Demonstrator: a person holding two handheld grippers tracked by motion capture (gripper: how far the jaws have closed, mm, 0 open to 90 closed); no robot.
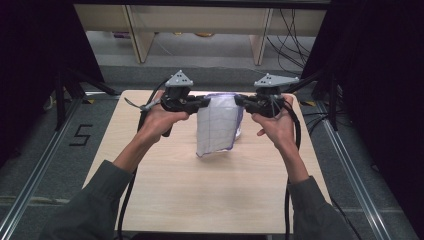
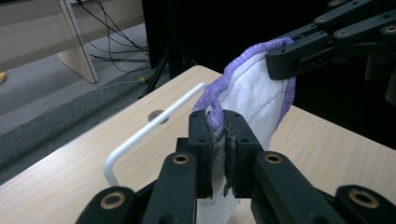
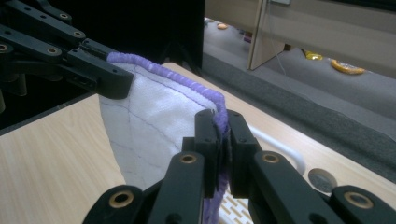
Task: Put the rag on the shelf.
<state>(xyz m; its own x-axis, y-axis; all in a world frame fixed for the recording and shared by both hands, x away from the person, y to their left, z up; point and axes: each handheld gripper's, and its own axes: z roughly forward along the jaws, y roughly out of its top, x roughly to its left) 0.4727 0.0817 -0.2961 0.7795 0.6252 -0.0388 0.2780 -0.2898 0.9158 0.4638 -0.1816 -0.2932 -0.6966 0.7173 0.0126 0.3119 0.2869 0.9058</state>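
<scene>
A white quilted cloth with a purple stitched edge hangs above the far half of the table, held up by its two top corners. My left gripper is shut on the left corner, and my right gripper is shut on the right corner. In the left gripper view the cloth runs from between my own jaws across to the other gripper at the upper right. In the right gripper view the cloth is pinched between my jaws and stretches left to the other gripper.
The light wooden table has a white wire rack or handle near its far edge and a round hole beside it. Black curtains stand on both sides. Wooden furniture legs and cables lie on the floor beyond.
</scene>
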